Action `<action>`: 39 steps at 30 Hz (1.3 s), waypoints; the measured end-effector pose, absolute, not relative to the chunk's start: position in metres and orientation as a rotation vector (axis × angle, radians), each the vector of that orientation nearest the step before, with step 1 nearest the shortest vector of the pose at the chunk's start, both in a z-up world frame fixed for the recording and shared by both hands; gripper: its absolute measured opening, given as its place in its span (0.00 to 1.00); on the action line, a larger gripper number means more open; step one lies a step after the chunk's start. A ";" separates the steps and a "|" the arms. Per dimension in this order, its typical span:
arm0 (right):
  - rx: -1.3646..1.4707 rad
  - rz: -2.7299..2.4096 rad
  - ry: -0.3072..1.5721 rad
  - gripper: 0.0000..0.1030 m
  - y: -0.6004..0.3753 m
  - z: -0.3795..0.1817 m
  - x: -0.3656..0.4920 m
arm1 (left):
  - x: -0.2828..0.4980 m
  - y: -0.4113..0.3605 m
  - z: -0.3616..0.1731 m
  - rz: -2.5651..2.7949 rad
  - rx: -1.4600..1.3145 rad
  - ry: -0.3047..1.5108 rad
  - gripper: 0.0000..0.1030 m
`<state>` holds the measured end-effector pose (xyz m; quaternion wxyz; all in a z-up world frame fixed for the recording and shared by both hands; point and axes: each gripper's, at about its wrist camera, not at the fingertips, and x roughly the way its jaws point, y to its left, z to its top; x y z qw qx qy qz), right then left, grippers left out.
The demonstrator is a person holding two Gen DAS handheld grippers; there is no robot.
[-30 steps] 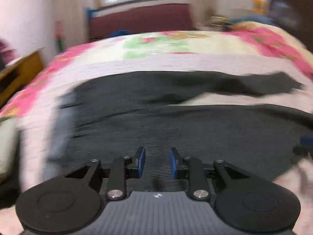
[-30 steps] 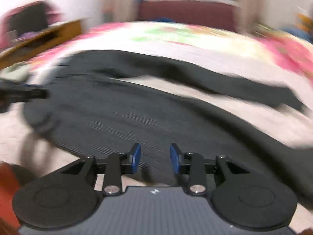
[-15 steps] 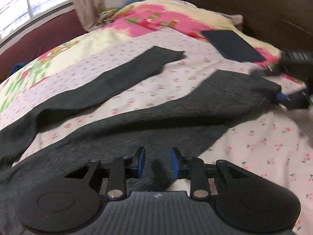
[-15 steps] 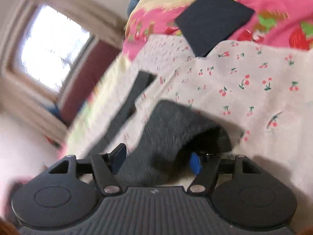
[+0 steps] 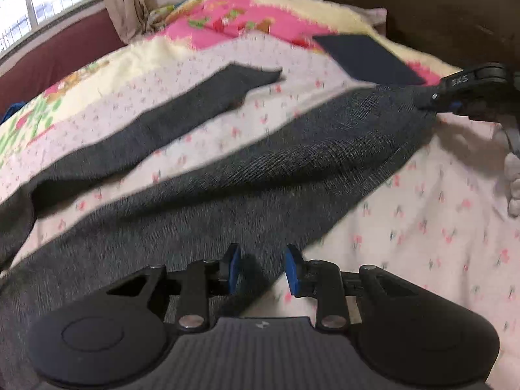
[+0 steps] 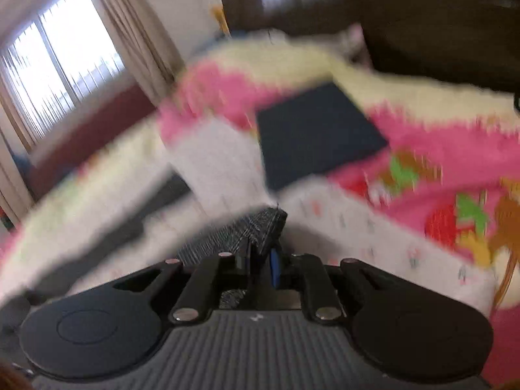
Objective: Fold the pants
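Dark grey pants [image 5: 260, 169] lie spread on the bed, their two legs apart, the far leg [image 5: 182, 120] flat. My left gripper [image 5: 263, 271] hovers low over the near leg's edge. Its blue pads stand apart, with fabric under the gap and nothing pinched, so it is open. My right gripper [image 5: 451, 100] is at the near leg's end, on the right of the left wrist view. In its own blurred view, my right gripper [image 6: 260, 260] has its jaws closing on the hem of the pants [image 6: 263, 227], which bunches up between the pads.
The bed cover [image 5: 422, 211] is white with small cherries, pink and yellow further back. A folded dark blue cloth [image 5: 367, 58] lies near the dark headboard [image 5: 438, 6]. A window [image 6: 61, 65] and curtains stand at the left.
Both views swung from the pants' wide part towards the leg ends. The right gripper stood wide around the hem, then closed on it. The left gripper stopped over the near leg's edge.
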<state>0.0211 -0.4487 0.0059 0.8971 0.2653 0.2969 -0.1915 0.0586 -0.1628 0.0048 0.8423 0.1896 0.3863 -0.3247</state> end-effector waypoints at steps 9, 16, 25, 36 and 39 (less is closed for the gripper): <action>0.673 -0.349 0.662 0.34 -0.448 -0.005 0.029 | 0.057 -0.132 0.001 -0.681 0.428 0.836 0.45; 0.767 -0.283 0.503 0.04 -0.463 0.038 0.011 | 0.049 -0.141 0.000 -0.759 0.490 0.809 0.39; 0.546 -0.472 0.763 0.19 -0.455 0.014 0.022 | 0.055 -0.132 0.003 -0.827 0.436 0.902 0.39; 0.071 0.119 0.706 0.40 -0.294 0.070 0.135 | 0.120 0.039 0.045 -0.450 0.490 0.765 0.53; -0.007 0.358 0.757 0.40 -0.222 0.062 0.232 | 0.175 0.107 0.049 -0.292 0.485 0.784 0.53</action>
